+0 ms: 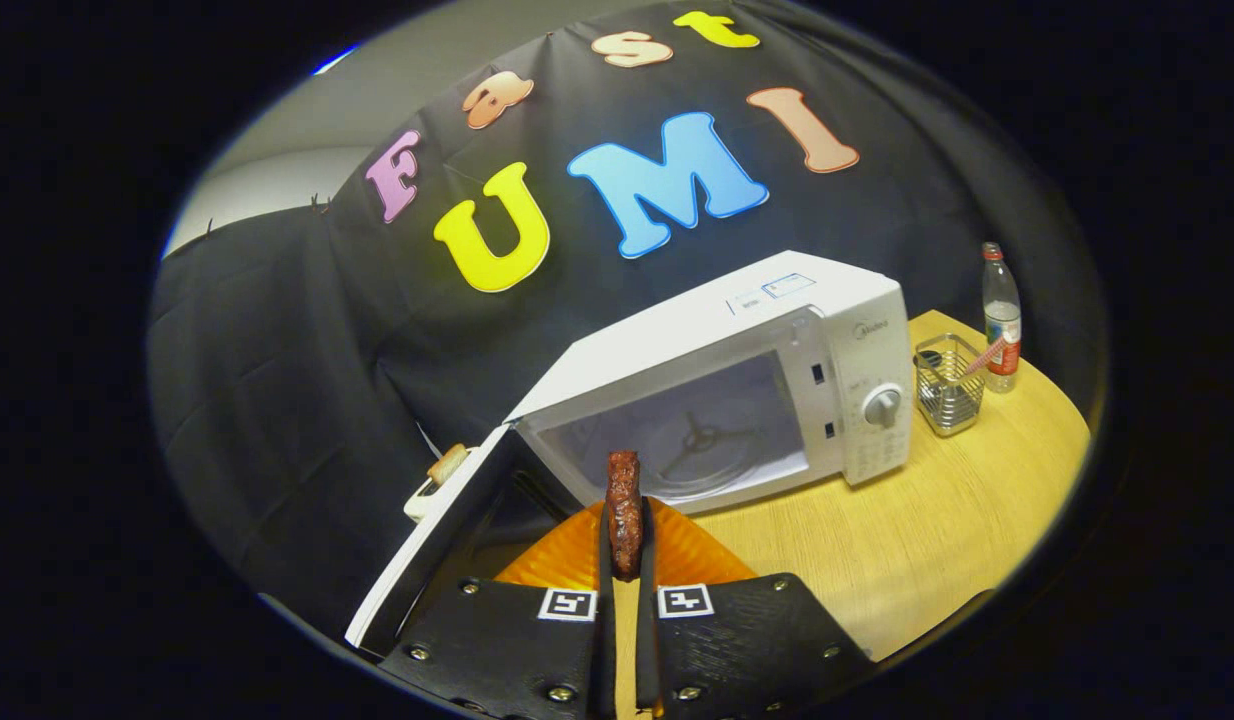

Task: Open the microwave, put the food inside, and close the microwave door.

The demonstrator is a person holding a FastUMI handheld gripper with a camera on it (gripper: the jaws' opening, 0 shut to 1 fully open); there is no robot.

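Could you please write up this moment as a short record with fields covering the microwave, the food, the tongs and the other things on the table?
microwave: on the wooden table, cavity lit, nothing on the turntable
door: swung fully open
food: brown sausage-like piece, upright, pinched between the tongs
plate: orange plate just beneath the food, in front of the cavity
other things: wire basket and plastic bottle beside the microwave's dial side
task stage: door open, food not yet inside

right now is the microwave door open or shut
Open: the door swings wide, baring the microwave cavity; jaws shut on the sausage.
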